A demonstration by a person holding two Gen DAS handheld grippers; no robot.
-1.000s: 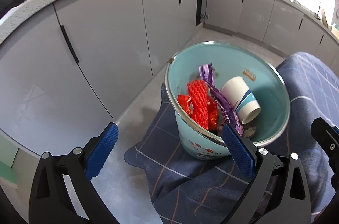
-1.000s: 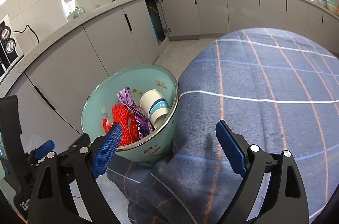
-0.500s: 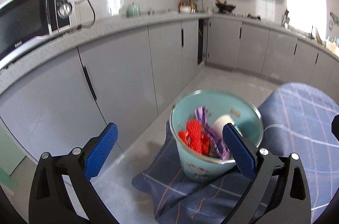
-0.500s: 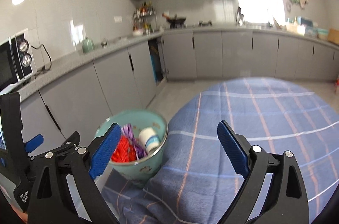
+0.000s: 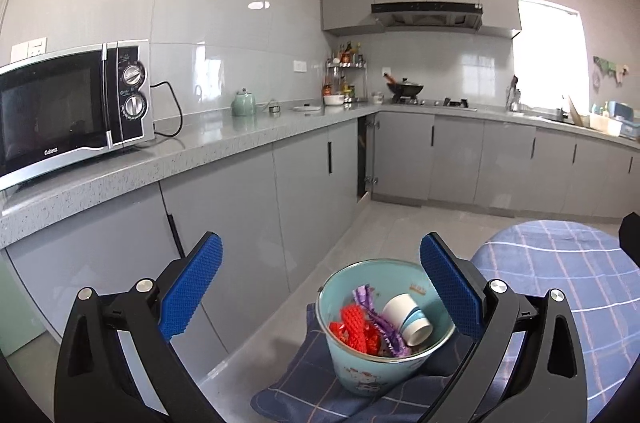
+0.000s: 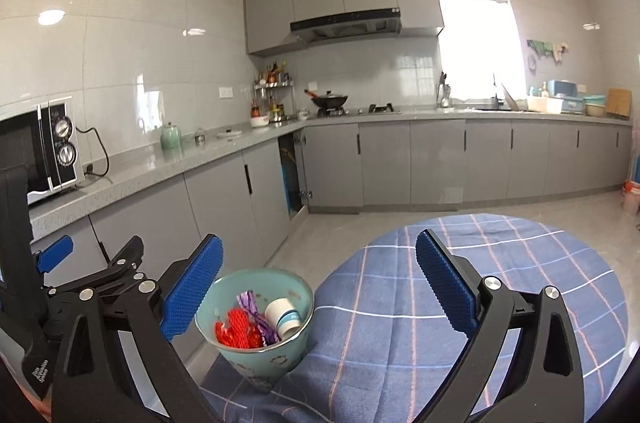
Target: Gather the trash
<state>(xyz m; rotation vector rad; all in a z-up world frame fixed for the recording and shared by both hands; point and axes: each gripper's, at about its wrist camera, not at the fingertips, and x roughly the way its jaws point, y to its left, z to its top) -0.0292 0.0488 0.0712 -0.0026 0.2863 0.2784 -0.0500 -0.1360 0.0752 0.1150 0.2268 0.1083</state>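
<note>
A teal trash bin (image 5: 372, 379) stands at the edge of a round table under a blue checked cloth (image 5: 560, 287). Inside it lie a white-and-blue paper cup (image 5: 408, 317), a red foam net (image 5: 356, 327) and a purple wrapper (image 5: 370, 305). My left gripper (image 5: 320, 241) hovers open above and short of the bin, with nothing between its blue pads. My right gripper (image 6: 318, 239) is over the tablecloth (image 6: 480, 283) with its jaws opening and nothing between them. The bin (image 6: 256, 359) sits low on its left, beside the cup (image 6: 282, 317).
A grey counter runs along the left wall with a microwave (image 5: 72, 111) and a green kettle (image 5: 244, 103). Grey base cabinets (image 5: 308, 183) line the room; one door stands ajar (image 6: 292, 179). A wok (image 6: 330, 100) sits on the stove. Tiled floor (image 6: 340, 231) lies beyond the table.
Both grippers have risen and tipped upward, away from the bin. The bin has shrunk and dropped low in both views, and the walls, upper cabinets and ceiling have come into sight.
</note>
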